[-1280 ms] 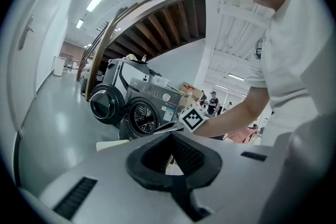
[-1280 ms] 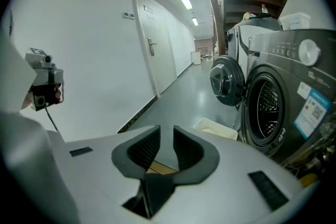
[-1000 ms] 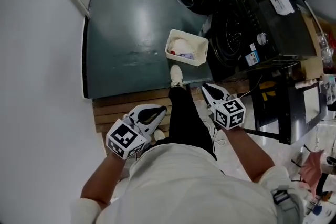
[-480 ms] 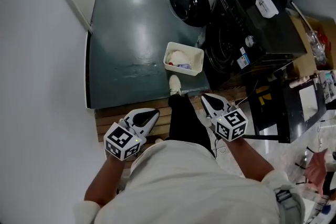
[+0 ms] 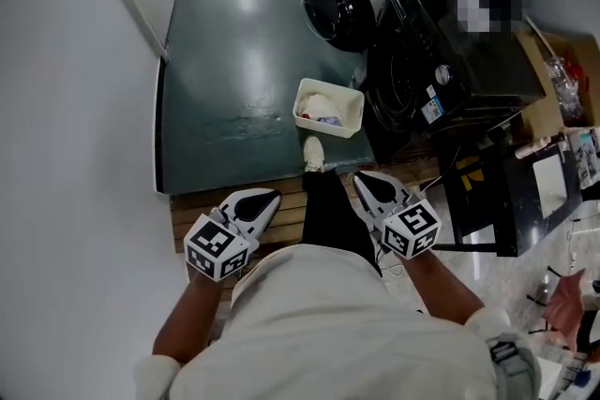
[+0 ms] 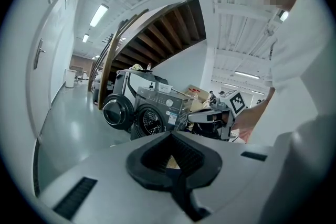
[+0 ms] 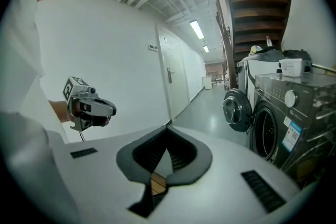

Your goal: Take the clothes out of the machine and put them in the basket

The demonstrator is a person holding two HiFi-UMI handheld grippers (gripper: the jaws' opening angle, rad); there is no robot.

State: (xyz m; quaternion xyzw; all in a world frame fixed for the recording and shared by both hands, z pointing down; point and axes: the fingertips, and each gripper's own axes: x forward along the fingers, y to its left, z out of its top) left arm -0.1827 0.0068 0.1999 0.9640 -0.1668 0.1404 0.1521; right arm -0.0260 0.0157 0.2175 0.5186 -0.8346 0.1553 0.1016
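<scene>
A dark washing machine (image 5: 441, 61) stands at the right with its round door (image 5: 337, 9) swung open; it also shows in the left gripper view (image 6: 157, 113) and the right gripper view (image 7: 278, 113). A white basket (image 5: 300, 103) sits on the green floor in front of it, with light and coloured clothes (image 5: 323, 106) inside. My left gripper (image 5: 267, 195) and right gripper (image 5: 361, 178) hang close to the person's body, well short of the basket. Both are shut and empty, as the left gripper (image 6: 170, 135) and the right gripper (image 7: 168, 128) show close up.
The person's black-trousered leg and white shoe (image 5: 314, 155) stand on a wooden slatted step (image 5: 202, 201) at the edge of the green floor (image 5: 244, 61). A white wall with a door (image 7: 176, 86) runs along the left. A black frame with clutter (image 5: 487, 192) stands right of the machine.
Both grippers have risen a little, the right one more, and stay near the body. The head view has shifted, so basket and machine sit slightly lower in frame.
</scene>
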